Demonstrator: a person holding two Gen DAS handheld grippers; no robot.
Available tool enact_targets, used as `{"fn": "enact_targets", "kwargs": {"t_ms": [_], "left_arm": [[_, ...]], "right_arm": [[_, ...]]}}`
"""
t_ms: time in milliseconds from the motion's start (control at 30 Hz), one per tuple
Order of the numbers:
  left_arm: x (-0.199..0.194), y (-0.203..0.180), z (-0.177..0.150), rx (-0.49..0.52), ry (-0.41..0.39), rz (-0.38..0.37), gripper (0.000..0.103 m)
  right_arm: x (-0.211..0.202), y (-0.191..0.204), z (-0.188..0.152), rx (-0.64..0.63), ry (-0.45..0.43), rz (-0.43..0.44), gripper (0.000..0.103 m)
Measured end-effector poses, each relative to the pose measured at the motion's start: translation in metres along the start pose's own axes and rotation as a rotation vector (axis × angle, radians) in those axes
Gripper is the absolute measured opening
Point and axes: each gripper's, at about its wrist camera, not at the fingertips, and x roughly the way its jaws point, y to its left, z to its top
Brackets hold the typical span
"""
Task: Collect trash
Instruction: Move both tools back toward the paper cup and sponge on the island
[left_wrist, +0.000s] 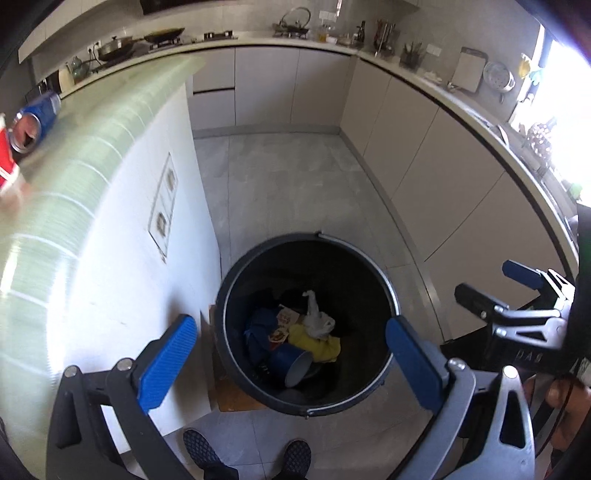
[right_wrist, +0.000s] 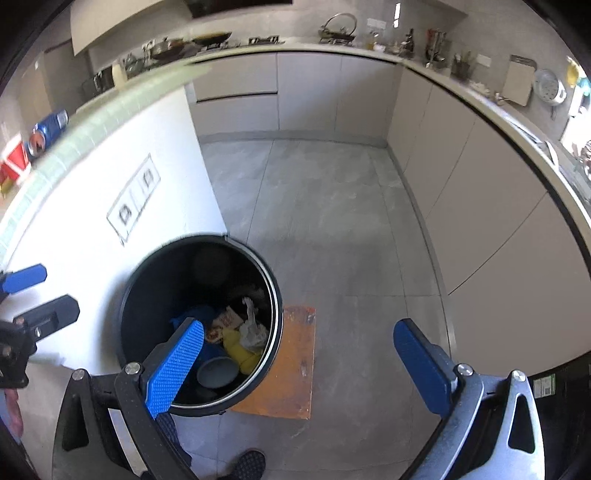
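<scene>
A black round trash bin (left_wrist: 384, 280) stands on the floor beside a white counter wall; it also shows in the right wrist view (right_wrist: 127, 295). Inside lie a blue cup (left_wrist: 290, 363), yellow trash (left_wrist: 314, 341), a white crumpled bag (left_wrist: 317, 319) and a printed wrapper (left_wrist: 286, 317). My left gripper (left_wrist: 290, 356) is open and empty above the bin. My right gripper (right_wrist: 297, 363) is open and empty, above the bin's right rim and the floor. A blue can (left_wrist: 35, 120) and a red package (left_wrist: 7, 162) lie on the green-tiled counter top at left.
A brown board (right_wrist: 291, 354) lies on the grey floor under the bin. Beige cabinets (left_wrist: 443, 177) run along the back and right walls, with pans and kitchenware on the worktop. A person's shoes (left_wrist: 251, 456) are at the bottom edge.
</scene>
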Motion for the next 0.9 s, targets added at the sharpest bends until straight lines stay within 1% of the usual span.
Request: {"fn": "enact_targets", "kwargs": {"t_ms": [67,200,300,433,500,667,800,900], "left_arm": [[-0.013,0.003,0.003,-0.01,-0.031,-0.002,0.103],[-0.028,0.013,0.005,-0.028,-0.067,0.012,0.103],[-0.043,0.021,0.007,-0.043,-0.095,0.025,0.103],[-0.064,0.04,0.007,-0.07,-0.126,0.053,0.103],[-0.071,0.051,0.006,-0.089,-0.144,0.071,0.103],[-0.091,0.078,-0.002,-0.139,-0.189,0.121,0.103],[-0.109,0.106,-0.009,-0.181,-0.221,0.169,0.103],[-0.122,0.131,-0.019,-0.203,-0.245,0.238,0.103]], "right_arm": [[-0.014,-0.002,0.003,0.019,-0.02,0.003,0.103],[-0.039,0.001,0.011,0.038,-0.069,-0.006,0.103],[-0.056,0.009,0.019,0.039,-0.118,-0.002,0.103],[-0.066,0.024,0.029,0.035,-0.157,0.014,0.103],[-0.072,0.038,0.034,0.026,-0.182,0.013,0.103],[-0.078,0.073,0.044,-0.026,-0.171,0.053,0.103],[-0.088,0.102,0.051,-0.059,-0.196,0.089,0.103],[-0.094,0.132,0.056,-0.094,-0.206,0.126,0.103]]}}
